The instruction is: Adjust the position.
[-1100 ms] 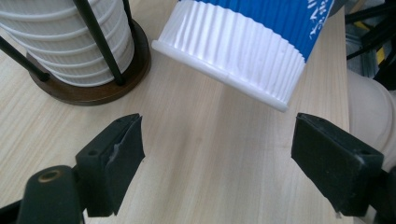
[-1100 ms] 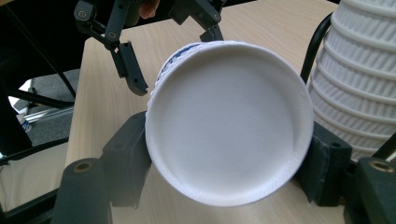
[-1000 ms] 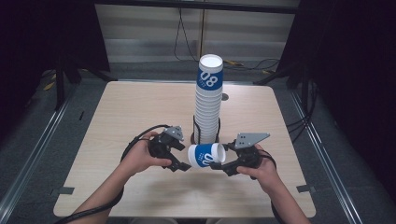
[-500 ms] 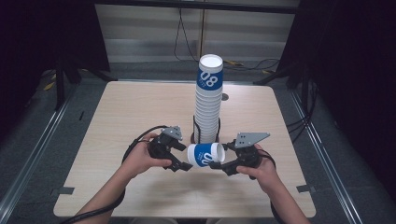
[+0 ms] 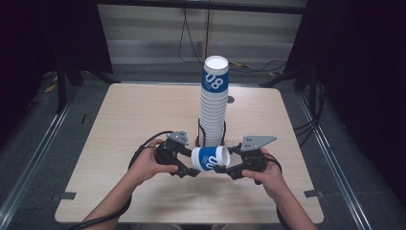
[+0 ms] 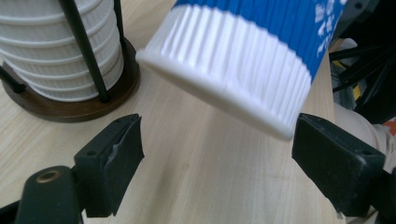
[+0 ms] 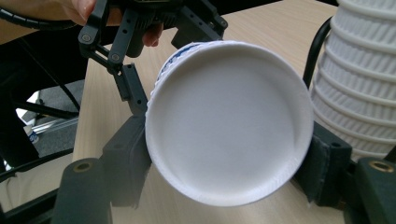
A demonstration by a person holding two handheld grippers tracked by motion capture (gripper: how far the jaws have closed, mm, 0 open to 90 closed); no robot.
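Observation:
A white paper cup with a blue band lies on its side above the table's front, held between both grippers. My right gripper is shut on its closed base, one jaw on each side. My left gripper stands open around the cup's ribbed rim end. In the left gripper view its left jaw stands well apart from the cup and its right jaw sits close beside the rim. Just behind the held cup a tall stack of the same cups stands upright in a black wire holder.
The holder's round wooden base rests on the light wooden table, close behind both grippers. Bare tabletop lies left, right and in front of the hands. Cables run across the dark floor beyond the table's far edge.

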